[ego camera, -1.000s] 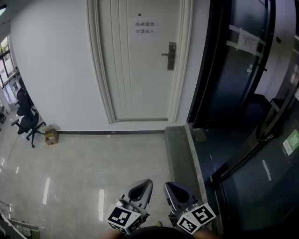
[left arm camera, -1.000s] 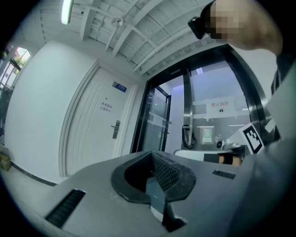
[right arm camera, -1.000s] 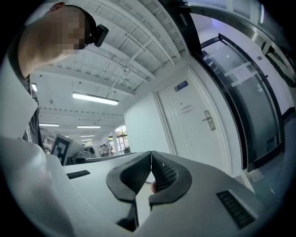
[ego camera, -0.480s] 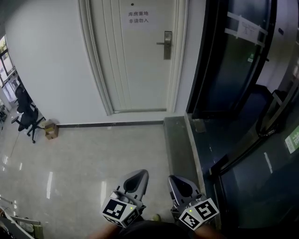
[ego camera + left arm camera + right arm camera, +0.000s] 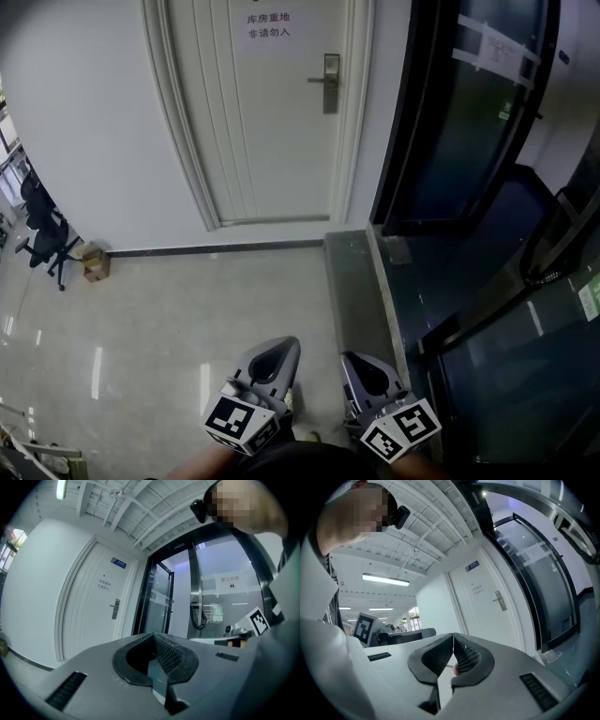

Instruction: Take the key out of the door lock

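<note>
A white door (image 5: 272,122) stands ahead across the tiled floor, with a metal lock plate and lever handle (image 5: 329,82) on its right side. The lock is too far off to make out a key. It also shows small in the left gripper view as the lock (image 5: 114,609) and in the right gripper view as the lock (image 5: 500,600). My left gripper (image 5: 284,347) and right gripper (image 5: 352,362) are held low and close to the body, side by side, well short of the door. Both have their jaws closed with nothing between them, as the left gripper (image 5: 153,637) and right gripper (image 5: 453,638) show.
A paper sign (image 5: 267,25) hangs on the door. Dark glass doors in black frames (image 5: 469,122) fill the right side, with a grey floor strip (image 5: 352,281) beside them. An office chair (image 5: 42,239) and a small cardboard box (image 5: 92,262) stand by the left wall.
The head view has moved closer to the door, so the lock sits higher and larger in the frame. Both grippers stay low and shut.
</note>
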`<state>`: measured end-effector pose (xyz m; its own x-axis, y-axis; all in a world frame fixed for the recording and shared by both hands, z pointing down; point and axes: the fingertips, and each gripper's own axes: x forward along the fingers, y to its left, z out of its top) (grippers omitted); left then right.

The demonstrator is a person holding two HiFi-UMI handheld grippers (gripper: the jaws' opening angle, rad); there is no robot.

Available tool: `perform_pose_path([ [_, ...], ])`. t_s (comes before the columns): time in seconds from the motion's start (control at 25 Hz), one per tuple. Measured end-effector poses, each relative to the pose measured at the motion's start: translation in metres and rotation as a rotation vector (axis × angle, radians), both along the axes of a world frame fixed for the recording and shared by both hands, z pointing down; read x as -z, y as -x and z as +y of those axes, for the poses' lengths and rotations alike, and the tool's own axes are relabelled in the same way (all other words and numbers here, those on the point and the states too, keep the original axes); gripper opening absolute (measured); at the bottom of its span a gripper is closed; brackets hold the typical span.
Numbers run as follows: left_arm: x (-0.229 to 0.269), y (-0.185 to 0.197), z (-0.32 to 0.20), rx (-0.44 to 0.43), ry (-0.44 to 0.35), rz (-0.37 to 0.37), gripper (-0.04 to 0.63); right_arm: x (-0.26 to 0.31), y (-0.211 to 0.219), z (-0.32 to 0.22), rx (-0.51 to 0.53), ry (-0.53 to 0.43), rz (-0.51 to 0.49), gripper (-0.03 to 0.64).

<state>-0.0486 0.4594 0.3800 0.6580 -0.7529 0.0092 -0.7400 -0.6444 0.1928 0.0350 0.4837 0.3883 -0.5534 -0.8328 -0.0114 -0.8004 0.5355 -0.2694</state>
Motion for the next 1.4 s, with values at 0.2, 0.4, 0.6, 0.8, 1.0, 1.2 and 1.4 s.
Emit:
perform_pose_path([
  [0.2, -0.007, 0.006, -0.052, -0.013, -0.024, 0.007, 0.005, -0.008, 0.009, -0.051, -0.015, -0.006, 0.012, 0.014],
  [0.4, -0.003, 0.022, -0.119, -0.024, -0.049, -0.005, 0.005, 0.000, 0.033, -0.120, -0.017, -0.018, 0.025, 0.014],
  [0.6, 0.001, 0.039, -0.186, -0.064, -0.036, 0.018, 0.005, 0.004, 0.056, -0.183, -0.035, -0.029, 0.047, 0.014],
  [0.8, 0.004, 0.044, -0.230, -0.084, -0.052, 0.018, 0.005, 0.005, 0.068, -0.229, -0.061, -0.046, 0.098, 0.014],
  [1.0, 0.007, 0.036, -0.265, -0.104, -0.062, 0.021, 0.005, 0.006, 0.066, -0.266, -0.071, -0.053, 0.118, 0.014],
  [1.2, 0.001, 0.021, -0.306, -0.108, -0.045, 0.025, 0.005, -0.002, 0.052, -0.306, -0.069, -0.043, 0.119, 0.014],
  [1.4, -0.001, -0.006, -0.362, -0.107, -0.051, 0.025, 0.005, -0.006, 0.027, -0.367, -0.056, -0.051, 0.117, 0.014],
])
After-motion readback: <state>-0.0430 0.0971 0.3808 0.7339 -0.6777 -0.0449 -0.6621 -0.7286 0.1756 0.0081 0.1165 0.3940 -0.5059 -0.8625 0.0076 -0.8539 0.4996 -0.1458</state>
